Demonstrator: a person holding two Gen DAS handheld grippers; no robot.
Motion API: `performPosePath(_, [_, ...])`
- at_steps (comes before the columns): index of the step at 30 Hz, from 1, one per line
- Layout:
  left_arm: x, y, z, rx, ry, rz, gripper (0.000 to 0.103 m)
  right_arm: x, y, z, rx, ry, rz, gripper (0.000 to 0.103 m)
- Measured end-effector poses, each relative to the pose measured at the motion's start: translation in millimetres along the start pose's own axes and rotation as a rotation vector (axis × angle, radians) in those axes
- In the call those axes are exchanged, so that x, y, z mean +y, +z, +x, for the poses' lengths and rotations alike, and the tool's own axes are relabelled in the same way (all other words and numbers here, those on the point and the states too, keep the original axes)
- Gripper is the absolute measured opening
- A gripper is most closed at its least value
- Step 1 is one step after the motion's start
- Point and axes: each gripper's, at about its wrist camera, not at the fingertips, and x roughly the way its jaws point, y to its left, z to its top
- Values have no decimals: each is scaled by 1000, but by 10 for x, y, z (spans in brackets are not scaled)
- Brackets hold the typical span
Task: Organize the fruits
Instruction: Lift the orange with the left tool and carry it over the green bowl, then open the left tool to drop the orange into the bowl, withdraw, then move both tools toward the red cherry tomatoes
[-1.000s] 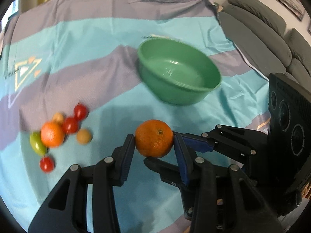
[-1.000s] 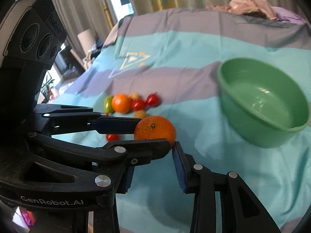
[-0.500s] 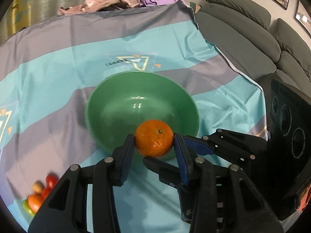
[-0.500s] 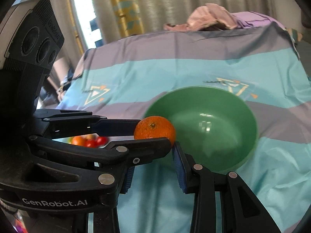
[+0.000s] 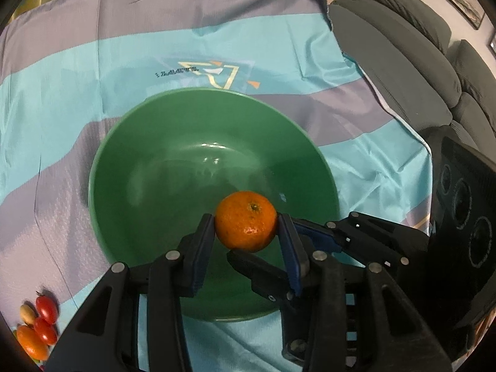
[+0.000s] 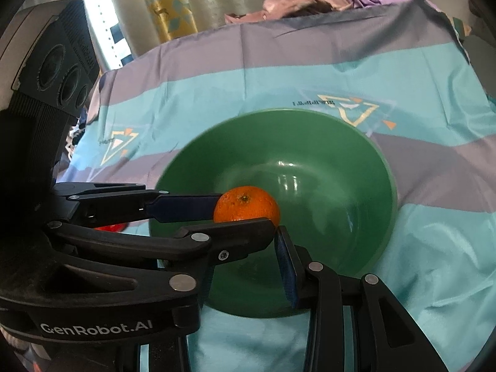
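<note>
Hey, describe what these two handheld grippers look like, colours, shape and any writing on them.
The left gripper and right gripper are matte black plastic linkages with silver rivets and blue finger pads. A boxy black camera housing with round lenses sits on the left one, and white "GenRobot.AI" lettering marks its body. No cables or sleeves visible.

Bright orange tangerine (image 5: 245,220) with a tiny dark green stem dot, right there against my deep green bowl (image 5: 148,192) — glossy, with pale glints inside. My left gripper (image 5: 246,232) is black with blue pads (image 5: 291,248); my right gripper (image 6: 245,257) matches, black with blue. The cloth (image 5: 93,62) runs in turquoise and grey-purple stripes, with a gold-and-white triangle print (image 5: 218,73) plus small orange flecks. Down in the corner — red tomatoes (image 5: 46,310), a tan fruit (image 5: 28,314), another orange one (image 5: 31,341).
</note>
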Motion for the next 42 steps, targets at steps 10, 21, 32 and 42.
performPosePath(10, [38, -66, -237, -52, 43, -9, 77, 30, -79, -127, -9, -58, 11, 40])
performPosePath(21, [286, -522, -886, -119, 168, -92, 87, 209, -281, -615, -81, -57, 34, 40])
performPosePath(32, [547, -1238, -1613, -167, 291, -125, 86, 613, -494, -710, -44, 42, -34, 41])
performPosePath(42, [928, -1898, -2052, -186, 364, -222, 86, 1035, -616, -661, -1, 118, -124, 41])
